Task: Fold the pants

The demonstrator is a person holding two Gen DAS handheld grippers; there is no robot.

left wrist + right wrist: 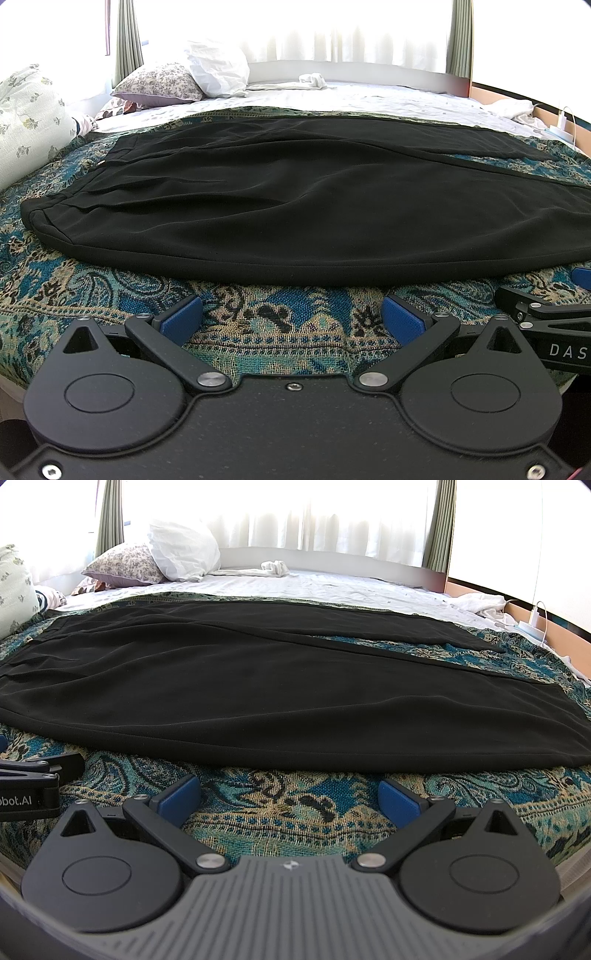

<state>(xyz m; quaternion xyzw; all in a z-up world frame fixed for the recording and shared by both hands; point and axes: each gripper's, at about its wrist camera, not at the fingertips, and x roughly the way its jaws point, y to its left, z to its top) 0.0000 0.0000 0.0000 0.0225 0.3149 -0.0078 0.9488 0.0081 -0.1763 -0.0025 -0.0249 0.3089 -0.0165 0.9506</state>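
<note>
Black, thin-fabric pants (295, 206) spread flat and unfolded across the blue-and-beige paisley woven bedspread (280, 325), waistband toward 9 o'clock, two legs running out toward 3 o'clock with a narrow wedge of bedspread between them. Near edge just beyond both grippers, at 12 o'clock from each.

Left gripper (291, 317) low over the bedspread, blue-padded fingers (181, 317) wide apart, holding nothing. Right gripper (290, 797) beside it, at 3 o'clock from the left one, fingers equally wide apart, also empty. Neither touching the pants.

Probably the very first step: approach before the first grasp, no fold made yet. Next move likely calls for reaching forward to the near edge, pinching the fabric at two spaced points, then carrying the near leg over the far leg.

Behind, at 12 o'clock: white sheet (369, 99), floral pillow (159, 83), bright curtained window (332, 29).
</note>
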